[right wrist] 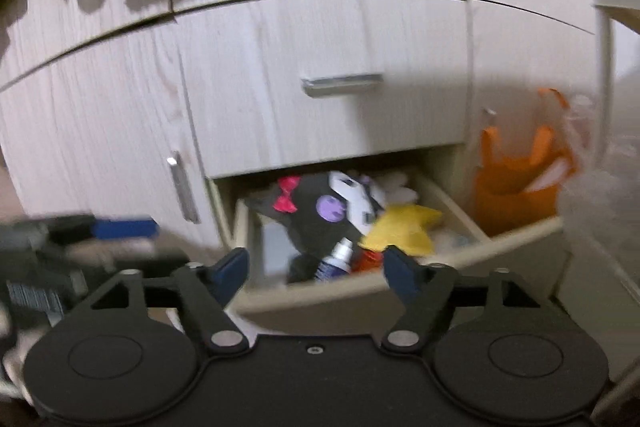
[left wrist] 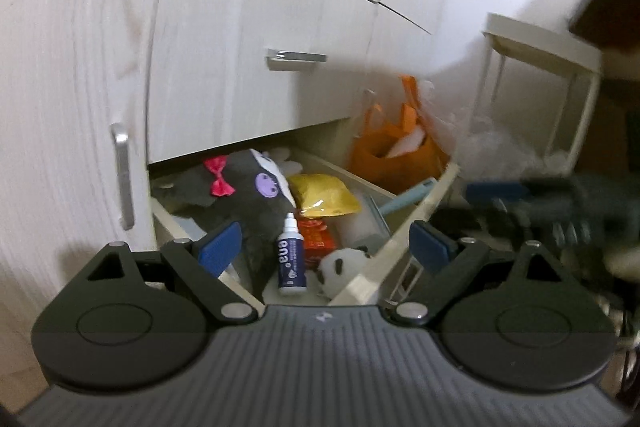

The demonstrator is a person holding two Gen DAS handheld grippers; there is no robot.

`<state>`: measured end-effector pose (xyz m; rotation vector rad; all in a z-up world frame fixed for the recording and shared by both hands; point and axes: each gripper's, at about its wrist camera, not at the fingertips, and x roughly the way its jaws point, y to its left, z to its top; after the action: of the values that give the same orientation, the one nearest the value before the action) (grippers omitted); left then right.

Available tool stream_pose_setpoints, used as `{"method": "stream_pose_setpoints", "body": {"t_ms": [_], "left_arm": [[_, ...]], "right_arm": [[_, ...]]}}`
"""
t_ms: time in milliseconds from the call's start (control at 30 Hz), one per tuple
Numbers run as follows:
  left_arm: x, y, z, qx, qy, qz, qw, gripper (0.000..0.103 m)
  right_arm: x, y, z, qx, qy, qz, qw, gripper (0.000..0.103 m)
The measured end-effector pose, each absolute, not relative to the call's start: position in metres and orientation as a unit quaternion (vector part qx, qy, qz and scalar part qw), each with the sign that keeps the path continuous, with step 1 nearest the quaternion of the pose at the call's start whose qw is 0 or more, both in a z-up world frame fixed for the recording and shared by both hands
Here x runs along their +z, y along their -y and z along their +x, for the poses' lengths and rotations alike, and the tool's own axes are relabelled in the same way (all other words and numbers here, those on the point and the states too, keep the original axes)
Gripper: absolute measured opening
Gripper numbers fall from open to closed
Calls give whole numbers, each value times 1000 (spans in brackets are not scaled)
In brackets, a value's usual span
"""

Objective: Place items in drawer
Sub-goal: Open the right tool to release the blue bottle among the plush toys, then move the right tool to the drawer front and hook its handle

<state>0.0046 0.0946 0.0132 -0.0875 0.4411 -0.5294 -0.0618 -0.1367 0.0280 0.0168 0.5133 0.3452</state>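
Observation:
The bottom drawer [left wrist: 404, 235] [right wrist: 320, 291] of a pale wood cabinet stands pulled out. In it lie a black plush toy [left wrist: 248, 203] [right wrist: 316, 223] with a pink bow, a yellow pouch [left wrist: 324, 195] [right wrist: 404, 227], a small dark blue bottle [left wrist: 291, 259] [right wrist: 336, 261], a red packet [left wrist: 318, 241] and a small panda toy [left wrist: 340, 267]. My left gripper [left wrist: 326, 247] is open and empty, just above the drawer's front. My right gripper [right wrist: 316, 271] is open and empty, a little in front of the drawer. Each gripper shows blurred at the edge of the other's view.
The drawer above is shut, with a metal handle [left wrist: 296, 57] [right wrist: 342, 83]. A cabinet door with a vertical handle [left wrist: 122, 175] [right wrist: 182, 187] is to the left. An orange bag [left wrist: 396, 151] [right wrist: 520, 183] and a white frame stand [left wrist: 540, 87] are to the right.

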Motion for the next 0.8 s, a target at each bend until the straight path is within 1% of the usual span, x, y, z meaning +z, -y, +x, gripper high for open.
{"method": "stream_pose_setpoints", "body": {"t_ms": [133,200,267,367,467,500,533,600,633,667,700,733,800], "left_arm": [[13,-91,-4,-287,-200,-11,937,92],[12,-86,-18,-336,-163,33,927,93],[11,-80,-27,-355,-140,55,923,95],[9,-70,-27,-352,-157,69,920,95],[3,-62,-23,-349,-171,81,918,95],[0,-60,-20,-341,-177,84,919,95],[-2,-57,-18,-333,-183,88,921,95],[-6,-54,-15,-320,-187,101,923,95],[-9,-53,-14,-317,-188,106,924,94],[-11,-52,-12,-314,-190,109,924,94],[-12,-50,-12,-311,-191,111,924,93],[-13,-49,-11,-307,-190,118,925,93],[-15,-47,-12,-307,-187,124,925,93]], "right_arm": [[6,148,-69,174,-264,-11,949,83],[-7,149,-69,181,-273,-17,945,83],[-19,147,-65,189,-278,-27,941,83],[-38,138,-56,187,-290,-54,937,83],[-50,130,-47,197,-301,-70,930,80],[-54,126,-44,201,-307,-82,927,74],[-58,122,-42,202,-312,-101,923,66],[-67,112,-38,199,-322,-144,914,59],[-72,108,-37,194,-324,-164,912,52],[-76,105,-36,188,-325,-183,909,47],[-82,102,-34,181,-330,-202,904,39],[-86,102,-31,175,-335,-211,902,34],[-91,105,-28,151,-325,-227,905,33]]}}
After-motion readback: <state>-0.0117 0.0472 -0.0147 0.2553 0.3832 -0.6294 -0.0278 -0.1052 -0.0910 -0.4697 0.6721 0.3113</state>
